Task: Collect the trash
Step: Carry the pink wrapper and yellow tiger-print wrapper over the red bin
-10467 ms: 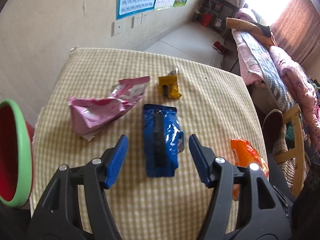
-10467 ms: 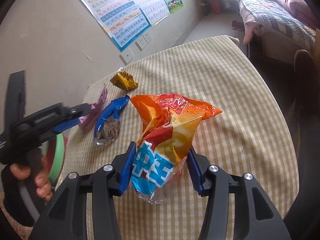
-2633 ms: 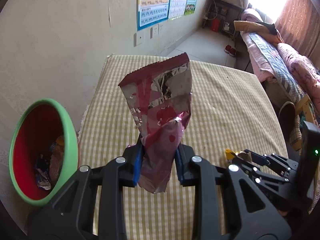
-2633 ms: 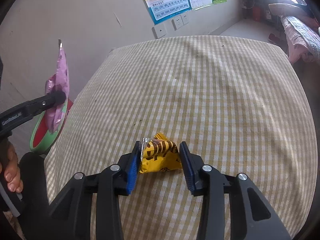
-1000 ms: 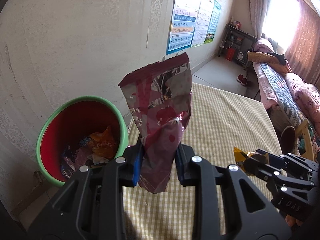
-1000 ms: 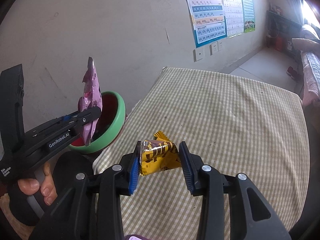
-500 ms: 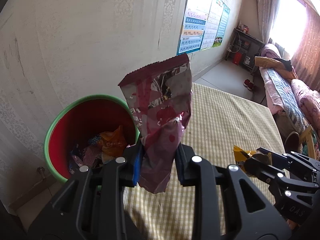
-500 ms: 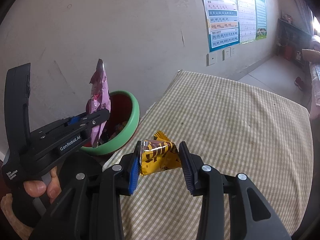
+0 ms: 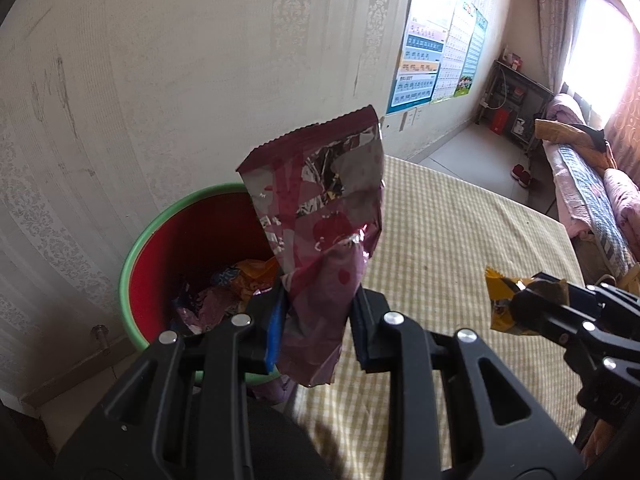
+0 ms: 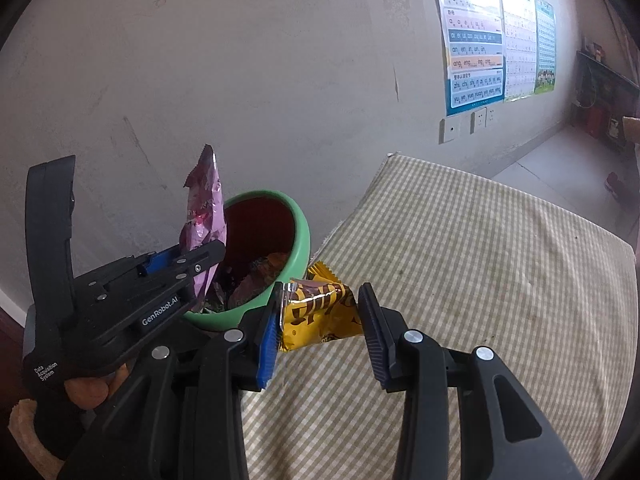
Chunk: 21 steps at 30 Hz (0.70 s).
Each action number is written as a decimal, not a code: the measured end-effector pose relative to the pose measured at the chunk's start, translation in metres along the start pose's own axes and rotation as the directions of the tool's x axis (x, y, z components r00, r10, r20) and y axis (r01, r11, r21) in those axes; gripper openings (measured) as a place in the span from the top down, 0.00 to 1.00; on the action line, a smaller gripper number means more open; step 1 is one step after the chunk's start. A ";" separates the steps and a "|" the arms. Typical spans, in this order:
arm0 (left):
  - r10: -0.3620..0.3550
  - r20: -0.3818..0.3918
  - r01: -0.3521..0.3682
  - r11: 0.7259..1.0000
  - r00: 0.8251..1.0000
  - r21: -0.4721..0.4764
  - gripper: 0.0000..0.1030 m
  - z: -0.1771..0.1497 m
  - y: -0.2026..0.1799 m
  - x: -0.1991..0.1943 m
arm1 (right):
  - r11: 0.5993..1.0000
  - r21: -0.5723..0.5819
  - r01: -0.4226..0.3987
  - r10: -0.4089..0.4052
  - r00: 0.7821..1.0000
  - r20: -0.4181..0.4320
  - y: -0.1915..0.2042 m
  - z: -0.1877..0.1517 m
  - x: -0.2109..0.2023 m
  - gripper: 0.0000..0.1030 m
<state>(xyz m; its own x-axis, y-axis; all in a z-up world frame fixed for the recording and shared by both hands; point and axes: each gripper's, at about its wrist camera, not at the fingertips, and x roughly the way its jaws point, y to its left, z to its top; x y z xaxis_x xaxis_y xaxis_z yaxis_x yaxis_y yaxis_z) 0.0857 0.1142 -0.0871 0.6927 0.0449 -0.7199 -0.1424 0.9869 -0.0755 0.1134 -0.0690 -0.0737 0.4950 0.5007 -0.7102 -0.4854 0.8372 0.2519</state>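
Checked tabletop [image 10: 500, 264], green bin [image 9: 132, 264] half hidden behind wrappers.
Left gripper [image 9: 316, 332] fingers clamp a pink bag [image 9: 320, 216]; right gripper [image 10: 320, 332] fingers pinch a yellow wrapper [image 10: 320, 312].

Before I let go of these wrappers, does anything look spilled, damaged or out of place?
Nothing stands out. The left hand-held gripper holds the pink wrapper upright near the bin, which already contains wrappers. The right hand-held gripper holds the yellow wrapper just beside the bin's rim, above the table.
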 end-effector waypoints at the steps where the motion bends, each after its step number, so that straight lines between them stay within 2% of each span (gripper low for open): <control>1: 0.006 -0.001 -0.006 1.000 1.000 -0.003 0.74 0.000 0.003 0.001 | 1.000 -0.009 -0.005 0.005 1.000 0.002 0.004 0.003 0.001 0.63; 7: 0.032 -0.007 -0.032 0.999 0.999 -0.032 0.74 -0.001 0.021 0.002 | 0.999 -0.040 -0.030 0.030 1.000 0.002 0.019 0.013 0.011 0.63; 12: 0.051 -0.018 -0.052 0.997 0.999 -0.050 0.74 -0.001 0.033 0.006 | 0.998 -0.018 -0.066 0.066 0.997 -0.029 0.024 0.011 0.022 0.63; 21: 0.083 -0.040 -0.085 0.994 0.996 -0.069 0.74 -0.001 0.052 0.016 | 0.996 -0.040 -0.078 0.076 0.996 -0.044 0.037 0.019 0.039 0.63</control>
<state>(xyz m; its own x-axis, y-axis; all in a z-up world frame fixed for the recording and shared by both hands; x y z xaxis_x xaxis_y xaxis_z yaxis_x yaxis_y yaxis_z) 0.0883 0.1657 -0.1032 0.6498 0.1201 -0.7505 -0.2495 0.9664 -0.0614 0.1290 -0.0142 -0.0796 0.4242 0.5529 -0.7172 -0.5511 0.7861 0.2800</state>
